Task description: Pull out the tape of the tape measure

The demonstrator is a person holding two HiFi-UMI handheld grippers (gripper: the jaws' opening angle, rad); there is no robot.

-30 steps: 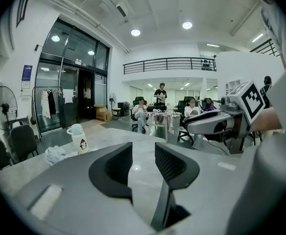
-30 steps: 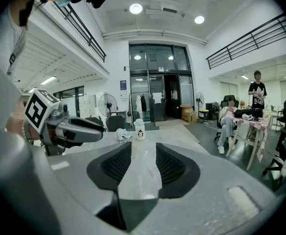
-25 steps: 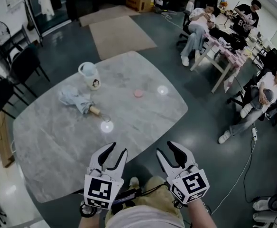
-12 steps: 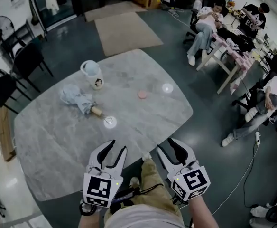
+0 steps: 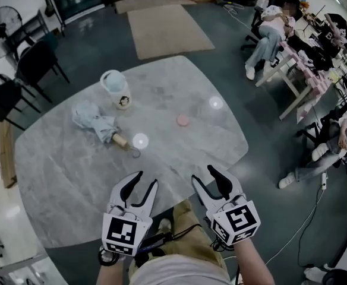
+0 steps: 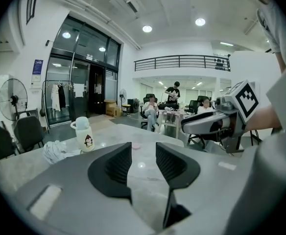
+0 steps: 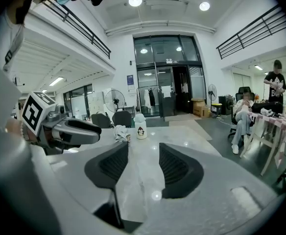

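A small round pink tape measure (image 5: 182, 120) lies flat near the middle of the grey marble table (image 5: 72, 177); it shows as a pink disc (image 6: 135, 146) beyond the left jaws. My left gripper (image 5: 147, 180) and right gripper (image 5: 203, 174) hover side by side over the table's near edge, well short of the tape measure. Both point towards it. The jaws of both have just been opening and stand open with nothing between them. In the left gripper view the right gripper (image 6: 209, 124) shows at the right; in the right gripper view the left gripper (image 7: 74, 129) shows at the left.
A white bottle with a cartoon print (image 5: 117, 89) and a folded pale-blue umbrella (image 5: 99, 122) sit on the table's far left part. Black chairs (image 5: 34, 64) and a fan stand at the left. Seated people and desks (image 5: 298, 52) are at the right.
Both grippers have moved forward, from in front of the table to over its near edge. Their jaws have spread a little wider. The objects on the table have not moved.
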